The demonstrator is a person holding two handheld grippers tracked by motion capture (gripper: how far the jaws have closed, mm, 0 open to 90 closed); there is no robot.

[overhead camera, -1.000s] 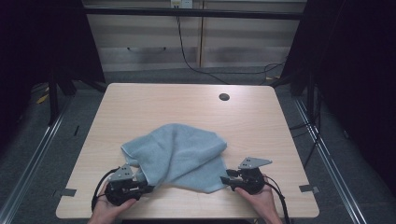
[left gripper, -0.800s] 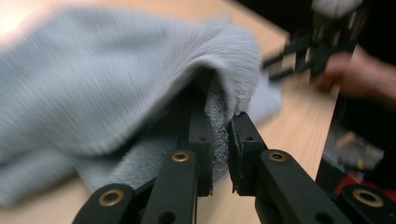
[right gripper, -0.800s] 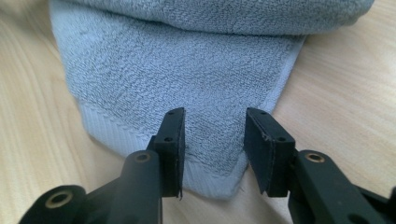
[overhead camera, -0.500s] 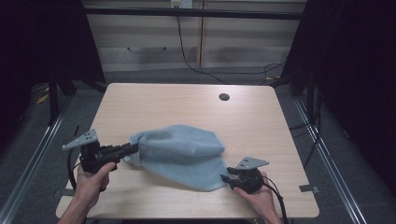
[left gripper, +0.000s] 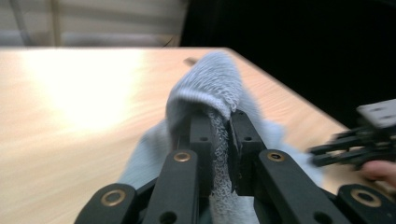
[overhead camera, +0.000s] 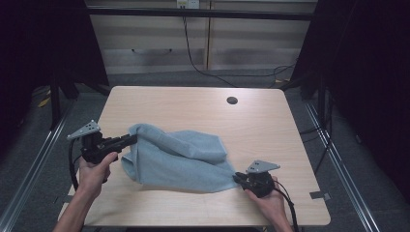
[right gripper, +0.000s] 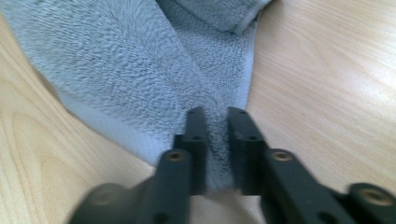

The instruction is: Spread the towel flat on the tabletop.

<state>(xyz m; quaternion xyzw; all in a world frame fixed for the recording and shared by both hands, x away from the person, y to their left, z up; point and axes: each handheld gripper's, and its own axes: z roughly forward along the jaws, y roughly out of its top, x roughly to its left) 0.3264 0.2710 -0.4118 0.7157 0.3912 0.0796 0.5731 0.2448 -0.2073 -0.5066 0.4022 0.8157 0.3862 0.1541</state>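
We see the towel [right gripper: 140,70] cut off by the top edge in the right gripper view. In the left gripper view the right gripper [left gripper: 359,144] is blurred and cropped at the edge.

A light blue towel [overhead camera: 179,159] is spread rumpled on the wooden table [overhead camera: 261,125], with a dark round hole [overhead camera: 232,100] at 1 o'clock from it. Its 9 o'clock corner is clamped and lifted by the left gripper [overhead camera: 129,139]. Its 4 o'clock corner is pinched by the right gripper [overhead camera: 238,178], whose jaws have just been closing on it.
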